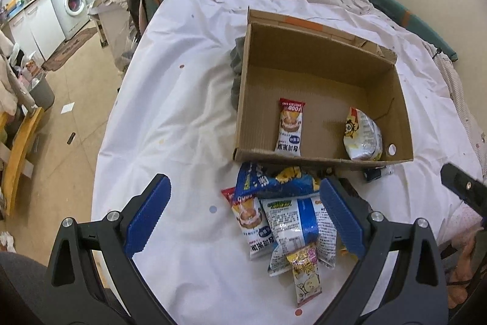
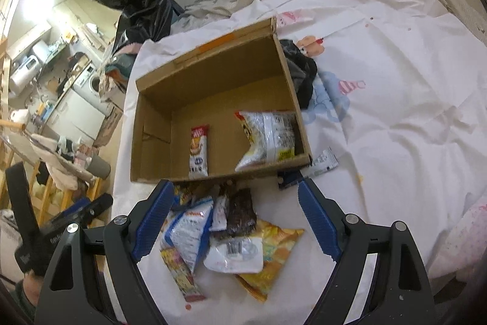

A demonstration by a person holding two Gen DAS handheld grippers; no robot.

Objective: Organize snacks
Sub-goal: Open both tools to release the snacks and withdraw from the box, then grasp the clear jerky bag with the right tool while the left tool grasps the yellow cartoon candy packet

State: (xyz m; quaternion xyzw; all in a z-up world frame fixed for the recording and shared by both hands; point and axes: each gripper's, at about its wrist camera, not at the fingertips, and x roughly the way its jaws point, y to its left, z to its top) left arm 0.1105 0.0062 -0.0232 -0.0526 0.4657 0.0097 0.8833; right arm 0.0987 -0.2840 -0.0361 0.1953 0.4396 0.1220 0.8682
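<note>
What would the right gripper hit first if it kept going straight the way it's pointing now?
Probably the loose snack pile on the white sheet. The open right gripper frames it, short of the cardboard box, though depth is unclear.
</note>
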